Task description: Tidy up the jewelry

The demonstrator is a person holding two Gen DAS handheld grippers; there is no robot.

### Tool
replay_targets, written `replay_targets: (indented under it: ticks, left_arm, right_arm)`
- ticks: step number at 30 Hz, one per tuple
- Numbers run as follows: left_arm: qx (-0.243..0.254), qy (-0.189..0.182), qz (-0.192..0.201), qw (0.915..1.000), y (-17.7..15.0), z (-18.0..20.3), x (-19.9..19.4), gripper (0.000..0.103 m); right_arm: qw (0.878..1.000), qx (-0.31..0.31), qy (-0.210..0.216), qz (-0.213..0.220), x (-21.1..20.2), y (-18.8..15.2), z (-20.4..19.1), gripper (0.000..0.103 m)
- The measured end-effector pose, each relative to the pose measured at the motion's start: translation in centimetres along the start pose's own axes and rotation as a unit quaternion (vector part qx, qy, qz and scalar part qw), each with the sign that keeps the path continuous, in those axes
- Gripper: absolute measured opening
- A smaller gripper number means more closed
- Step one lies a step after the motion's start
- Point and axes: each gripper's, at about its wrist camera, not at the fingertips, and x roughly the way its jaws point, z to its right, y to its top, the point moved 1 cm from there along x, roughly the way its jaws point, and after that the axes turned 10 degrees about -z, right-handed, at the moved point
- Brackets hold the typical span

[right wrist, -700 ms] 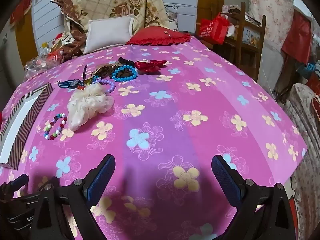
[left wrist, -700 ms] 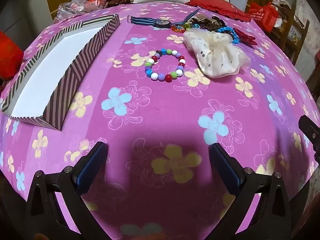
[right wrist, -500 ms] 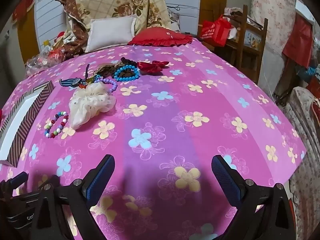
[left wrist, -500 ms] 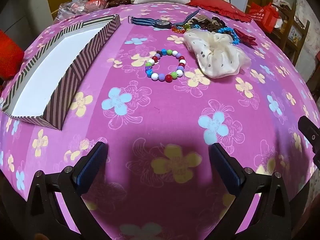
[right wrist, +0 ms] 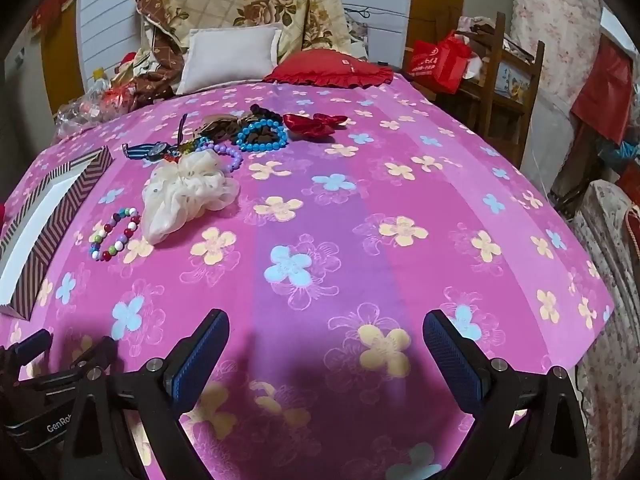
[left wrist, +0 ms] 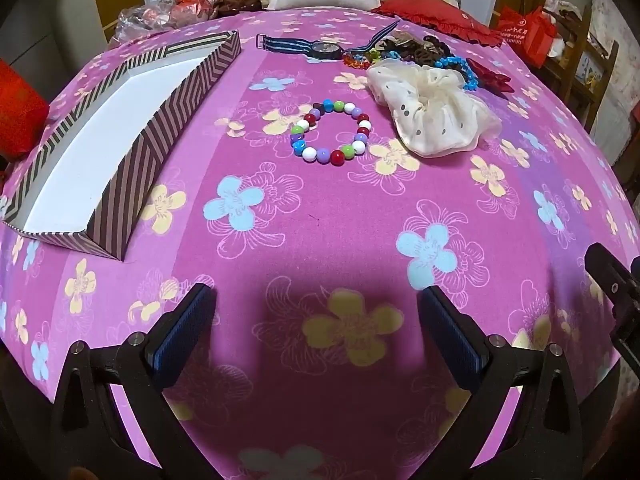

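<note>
A striped box (left wrist: 132, 136) with a white inside lies on the pink flowered cloth at the left; it also shows in the right wrist view (right wrist: 44, 216). A multicoloured bead bracelet (left wrist: 332, 132) lies in the middle, also in the right wrist view (right wrist: 114, 234). Beside it is a cream scrunchie (left wrist: 432, 112). Behind are a striped-strap watch (left wrist: 312, 46), a blue bead bracelet (right wrist: 262, 136), a purple bead bracelet (right wrist: 228, 156) and a red bow (right wrist: 314, 122). My left gripper (left wrist: 318, 312) is open and empty, well short of the bracelet. My right gripper (right wrist: 326, 340) is open and empty.
A white pillow (right wrist: 232, 56) and a red cushion (right wrist: 332, 70) lie at the far end of the bed. A wooden chair (right wrist: 508, 76) with red bags stands at the right. The bed's edge (right wrist: 592, 320) drops off at the right.
Both grippers have crept slightly forward over the cloth. Nothing on the bed has moved, and both stay open.
</note>
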Motion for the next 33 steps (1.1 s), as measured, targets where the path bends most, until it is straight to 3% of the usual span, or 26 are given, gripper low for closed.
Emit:
replay_targets:
  ticks: [16, 18, 20, 24, 27, 30, 32, 33]
  left_arm:
    - [0.008, -0.002, 0.011, 0.9999, -0.2, -0.1, -0.2, 0.102]
    - [0.012, -0.006, 0.009, 0.9999, -0.2, -0.3, -0.6, 0.093]
    - [0.014, -0.024, 0.009, 0.9996, 0.0, -0.7, -1.1, 0.075]
    - [-0.006, -0.058, 0.019, 0.9981, 0.2, -2.4, -3.1, 0.074]
    - [-0.003, -0.056, 0.059, 0.9967, -0.6, -4.2, -6.3, 0.074]
    - [-0.01, -0.036, 0.085, 0.9957, -1.9, -6.8, -8.4, 0.074]
    - [-0.021, -0.021, 0.096, 0.9949, -2.4, -8.6, -9.3, 0.074]
    - [-0.031, -0.008, 0.106, 0.9938, -2.8, -10.2, -9.8, 0.074]
  right_arm:
    - [1.0, -0.012, -0.002, -0.003, -0.3, -0.4, -0.6, 0.097]
    - [1.0, -0.017, -0.003, 0.006, -1.0, -0.4, -0.9, 0.097]
    - [1.0, -0.022, -0.002, 0.016, -1.8, -0.4, -1.3, 0.097]
    - [0.999, -0.044, 0.004, 0.032, -3.3, 0.0, -2.7, 0.097]
    - [0.997, -0.067, 0.029, 0.04, -4.6, 1.5, -4.5, 0.097]
    - [0.992, -0.086, 0.084, 0.027, -5.0, 3.9, -7.6, 0.096]
    - [0.986, -0.102, 0.133, 0.007, -4.5, 5.5, -10.7, 0.078]
    - [0.982, -0.111, 0.15, -0.007, -3.9, 6.3, -12.5, 0.075]
